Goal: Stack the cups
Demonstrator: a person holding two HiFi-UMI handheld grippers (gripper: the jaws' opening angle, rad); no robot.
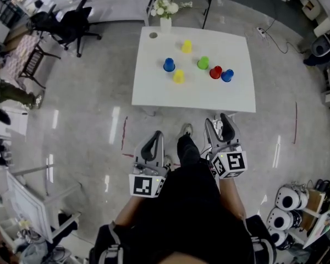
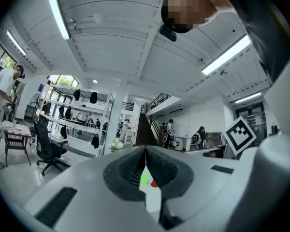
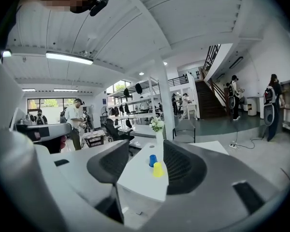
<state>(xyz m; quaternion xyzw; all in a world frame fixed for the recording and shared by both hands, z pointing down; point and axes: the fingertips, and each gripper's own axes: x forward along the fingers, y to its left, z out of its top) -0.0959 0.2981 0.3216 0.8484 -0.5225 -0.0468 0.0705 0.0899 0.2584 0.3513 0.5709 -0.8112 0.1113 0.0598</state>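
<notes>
Six small cups stand apart on the white table (image 1: 154, 95): a yellow cup (image 1: 186, 46) at the back, a blue cup (image 1: 169, 65), a second yellow cup (image 1: 178, 76), a green cup (image 1: 203, 63), a red cup (image 1: 215, 72) and another blue cup (image 1: 226, 75). Both grippers are held close to the person's body, well short of the table. The left gripper (image 1: 155, 134) (image 2: 146, 151) is shut with nothing in it. The right gripper (image 1: 219, 120) (image 3: 146, 148) stands open and empty; between its jaws I see a blue cup (image 3: 153, 160) and a yellow cup (image 3: 158, 169) far off.
A white vase of flowers (image 1: 165, 11) stands at the table's far edge, with a small round disc (image 1: 153, 35) beside it. Black office chairs (image 1: 71, 23) stand at the back left. People stand in the background, and white equipment (image 1: 289, 199) lies on the floor at the right.
</notes>
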